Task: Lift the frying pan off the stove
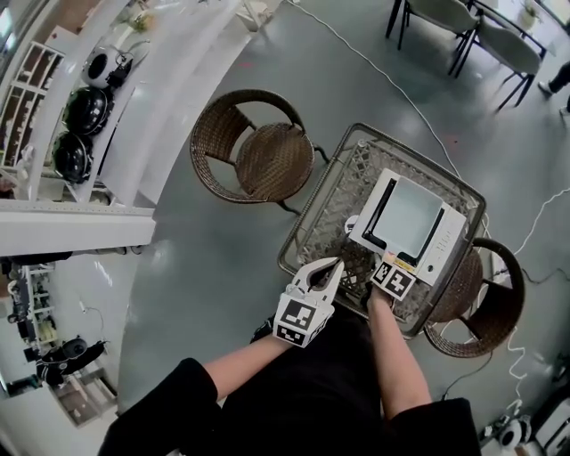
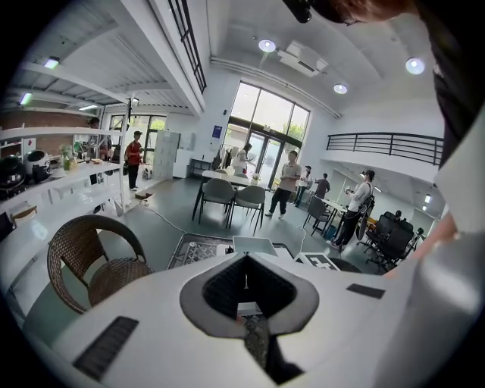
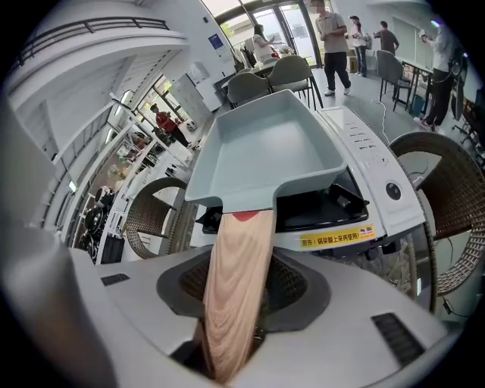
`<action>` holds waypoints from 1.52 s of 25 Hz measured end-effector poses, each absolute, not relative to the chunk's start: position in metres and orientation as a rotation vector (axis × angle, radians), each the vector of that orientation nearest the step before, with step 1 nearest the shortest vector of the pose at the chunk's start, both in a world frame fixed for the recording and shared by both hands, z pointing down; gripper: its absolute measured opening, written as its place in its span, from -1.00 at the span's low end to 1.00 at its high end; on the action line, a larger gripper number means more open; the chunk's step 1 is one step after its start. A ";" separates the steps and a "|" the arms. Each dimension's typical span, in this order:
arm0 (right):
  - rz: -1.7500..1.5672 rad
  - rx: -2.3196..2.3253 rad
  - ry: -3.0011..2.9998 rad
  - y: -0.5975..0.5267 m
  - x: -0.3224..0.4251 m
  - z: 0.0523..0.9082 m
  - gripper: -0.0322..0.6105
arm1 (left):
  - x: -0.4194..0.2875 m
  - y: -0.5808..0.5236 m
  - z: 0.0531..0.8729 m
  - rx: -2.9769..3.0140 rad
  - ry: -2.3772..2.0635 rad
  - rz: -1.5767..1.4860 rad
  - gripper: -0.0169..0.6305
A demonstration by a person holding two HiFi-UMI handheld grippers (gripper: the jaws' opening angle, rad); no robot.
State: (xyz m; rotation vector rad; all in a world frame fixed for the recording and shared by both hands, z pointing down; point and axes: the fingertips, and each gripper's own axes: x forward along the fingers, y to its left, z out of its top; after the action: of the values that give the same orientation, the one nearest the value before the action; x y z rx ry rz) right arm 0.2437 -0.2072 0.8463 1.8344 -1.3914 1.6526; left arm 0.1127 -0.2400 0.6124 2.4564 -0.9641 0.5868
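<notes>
Tabletop stove (image 1: 451,242), frying pan (image 1: 408,214) handle (image 3: 233,318) between right hand-held gripper (image 3: 241,261) jaws.

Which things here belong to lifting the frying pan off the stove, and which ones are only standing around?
For the job:
- frying pan
- its wooden handle
- stove
- right hand-held gripper, closed on the handle

Only standing around:
- left hand-held gripper, holding nothing
- two wicker chairs
- grey chairs
- floor cable
</notes>
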 end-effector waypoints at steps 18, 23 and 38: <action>1.612 1.903 -1.441 -0.203 0.244 0.818 -0.42 | 0.101 -0.239 0.605 2.466 -1.020 0.552 -0.90; 1.534 1.942 -1.510 -0.207 0.246 0.787 -0.42 | 0.102 -0.241 0.598 2.477 -1.032 0.521 -0.90; 1.343 1.954 -1.774 -0.177 0.235 0.686 -0.42 | 0.127 -0.224 0.548 2.633 -0.950 0.421 -0.90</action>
State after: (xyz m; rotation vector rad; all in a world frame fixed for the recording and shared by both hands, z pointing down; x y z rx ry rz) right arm 0.2352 -0.1766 0.6859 1.9537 -1.7741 1.3432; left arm 0.1272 -0.2236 0.5478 2.6331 -0.9500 0.4212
